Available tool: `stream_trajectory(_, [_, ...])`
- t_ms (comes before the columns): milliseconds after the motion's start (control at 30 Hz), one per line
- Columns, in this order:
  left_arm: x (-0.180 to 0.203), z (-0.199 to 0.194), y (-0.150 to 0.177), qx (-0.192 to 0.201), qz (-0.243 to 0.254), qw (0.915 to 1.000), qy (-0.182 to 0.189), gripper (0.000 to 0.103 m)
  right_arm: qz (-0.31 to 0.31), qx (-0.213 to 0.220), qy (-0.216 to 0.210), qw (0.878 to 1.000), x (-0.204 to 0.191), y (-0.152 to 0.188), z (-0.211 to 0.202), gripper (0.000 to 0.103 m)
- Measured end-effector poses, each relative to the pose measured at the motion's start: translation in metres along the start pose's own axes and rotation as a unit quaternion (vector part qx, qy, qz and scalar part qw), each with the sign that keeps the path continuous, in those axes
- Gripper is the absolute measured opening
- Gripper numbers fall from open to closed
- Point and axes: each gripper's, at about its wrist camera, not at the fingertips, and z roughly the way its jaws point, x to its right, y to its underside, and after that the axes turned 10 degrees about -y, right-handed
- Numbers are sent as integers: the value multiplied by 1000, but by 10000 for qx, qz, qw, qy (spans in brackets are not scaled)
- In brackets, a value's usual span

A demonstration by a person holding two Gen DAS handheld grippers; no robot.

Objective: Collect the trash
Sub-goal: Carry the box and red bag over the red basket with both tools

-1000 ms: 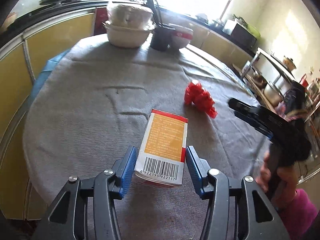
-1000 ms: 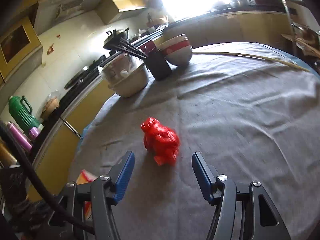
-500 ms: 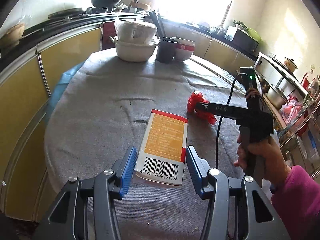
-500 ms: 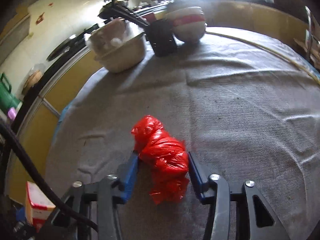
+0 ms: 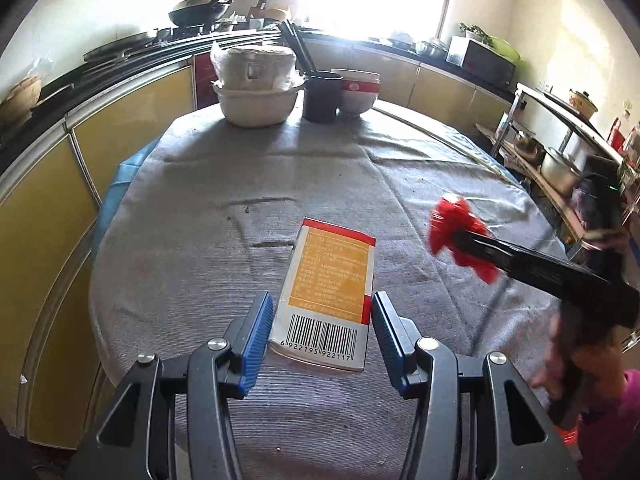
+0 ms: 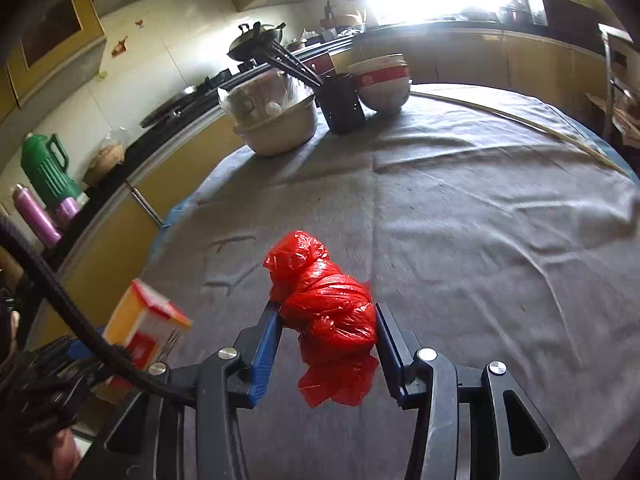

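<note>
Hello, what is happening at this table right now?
A person is collecting trash from the grey-clothed table with a pair of tongs in each hand. The left tongs grip a carton. The right tongs have just closed on a red bag and hold it above the cloth. Bowls stand untouched at the far edge.

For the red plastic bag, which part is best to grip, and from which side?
Grip the red plastic bag across its bunched middle, coming from its loose tail end with one of the fingers on each side: the wad is narrow there, and the right gripper already clamps it so.
</note>
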Motion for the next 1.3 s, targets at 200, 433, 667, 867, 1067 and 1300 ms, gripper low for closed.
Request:
stream_trajectory(200, [17,0,2,-24,219,9997,-97,52,99,198,-16,9998,5,25,-43,49])
stream_trajectory(433, [34,-1,4,-90,391,9991,-141,52,282,385,36,9989,13,53,-79,49])
stream_trajectory(667, [53,-5,7,-103,599,9981,-115,52,395,541,76,9977,18,73,-106,49])
stream_trajectory(867, [69,-8,11,-137,820,9965,-10,53,468,618,86,9970,22,89,-120,49])
stream_trajectory(1067, [77,-10,27,-68,942,9955,110,53,583,731,164,9955,31,103,-122,50])
stream_trajectory(1300, [73,-10,34,-51,919,9957,91,53,502,734,162,9959,23,98,-118,50])
